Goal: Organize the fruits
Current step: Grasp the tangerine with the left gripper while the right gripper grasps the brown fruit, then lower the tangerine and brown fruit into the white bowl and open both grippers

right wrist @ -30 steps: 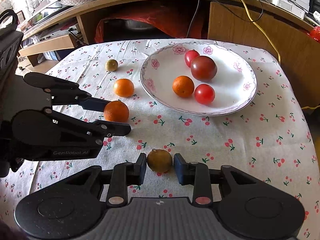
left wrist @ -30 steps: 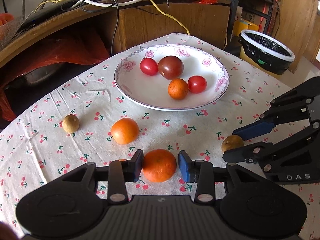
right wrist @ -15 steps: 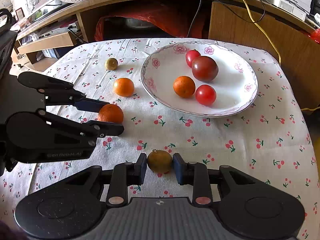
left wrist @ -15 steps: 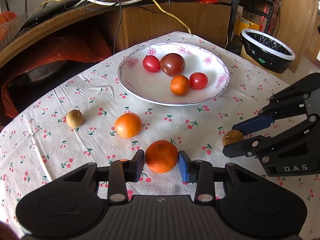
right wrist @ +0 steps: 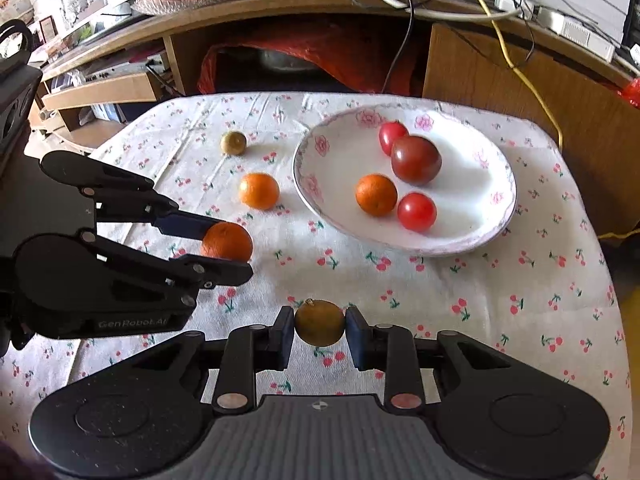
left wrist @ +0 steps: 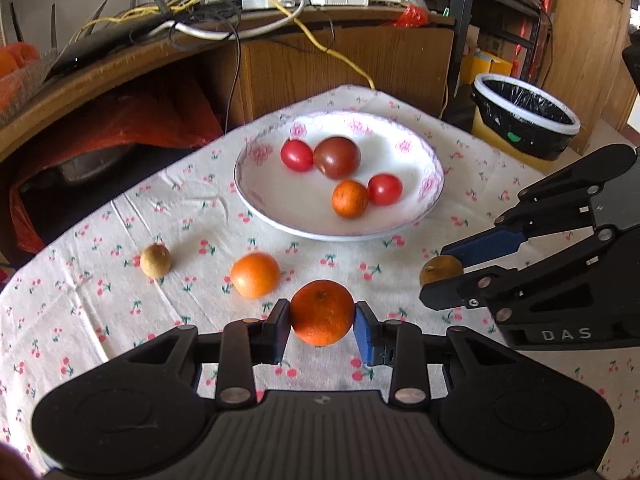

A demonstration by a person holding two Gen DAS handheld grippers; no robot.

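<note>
Since a second ago both claws have clenched, left gripper [left wrist: 322, 322] on the orange [left wrist: 322, 312], right gripper [right wrist: 320, 330] on the brown fruit [right wrist: 319, 322], ready for carrying to the plate [right wrist: 494, 216].

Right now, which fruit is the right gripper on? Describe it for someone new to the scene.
Start at the flowered white plate on the cherry-print cloth. Come to the near edge, where the right gripper is shut on a small brownish-green fruit. It is duller and smaller than the oranges.
</note>
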